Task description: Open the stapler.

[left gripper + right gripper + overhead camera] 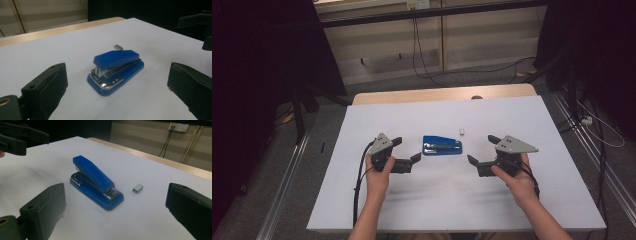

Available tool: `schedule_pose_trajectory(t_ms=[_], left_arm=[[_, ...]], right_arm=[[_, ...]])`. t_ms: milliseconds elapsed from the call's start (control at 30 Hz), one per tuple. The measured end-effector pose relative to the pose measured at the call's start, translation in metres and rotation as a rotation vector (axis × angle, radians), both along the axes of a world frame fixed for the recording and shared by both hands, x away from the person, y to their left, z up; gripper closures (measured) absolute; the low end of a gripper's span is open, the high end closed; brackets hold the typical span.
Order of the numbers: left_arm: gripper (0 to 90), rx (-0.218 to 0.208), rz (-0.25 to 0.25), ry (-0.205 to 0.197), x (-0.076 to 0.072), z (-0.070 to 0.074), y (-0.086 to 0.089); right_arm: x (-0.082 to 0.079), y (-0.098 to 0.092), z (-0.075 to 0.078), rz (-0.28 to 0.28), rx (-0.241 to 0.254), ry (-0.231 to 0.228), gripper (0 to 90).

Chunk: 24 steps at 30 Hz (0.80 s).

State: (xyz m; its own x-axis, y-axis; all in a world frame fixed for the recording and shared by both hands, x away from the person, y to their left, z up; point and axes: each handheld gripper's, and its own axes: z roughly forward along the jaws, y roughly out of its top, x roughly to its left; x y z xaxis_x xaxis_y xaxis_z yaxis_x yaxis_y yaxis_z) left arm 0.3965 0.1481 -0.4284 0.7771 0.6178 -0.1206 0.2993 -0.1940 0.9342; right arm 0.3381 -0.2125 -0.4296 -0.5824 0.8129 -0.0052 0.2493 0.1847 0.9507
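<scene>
- On the white table [362,200], a glossy blue plastic stapler [442,145] lies between the left gripper [406,150] and right gripper [482,150], both jaws spread wide, empty.
- Risk: a one-sided pinch could skid it into the small grey staple block [462,132].

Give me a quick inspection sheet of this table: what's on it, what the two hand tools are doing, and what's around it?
Surface: white sheet covering a wooden table, whose far edge is bare.
Job's things: blue stapler lying closed at the middle; small grey staple block just beyond it, apart from it.
Clutter: nothing seen.
Grippers: left gripper and right gripper are both open and empty, one on each side of the stapler, not touching it.
Cables: black cable trails from the left gripper; wires hang on the far wall.
Surroundings: dark curtains on both sides, grey floor, pale wall panels.
</scene>
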Motion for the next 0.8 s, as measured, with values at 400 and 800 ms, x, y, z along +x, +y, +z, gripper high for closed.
schedule_pose_trajectory(t_ms=[400, 800], left_arm=[[2.9, 0.014, -0.018, 0.01, 0.01, 0.005, -0.006], [2.5, 0.0, -0.044, 0.033, 0.019, 0.008, -0.01]], right_arm=[[0.01, 0.004, 0.006, -0.001, 0.012, -0.006, 2.5], [0.027, 0.01, 0.01, 0.012, 0.012, -0.028, 2.6]])
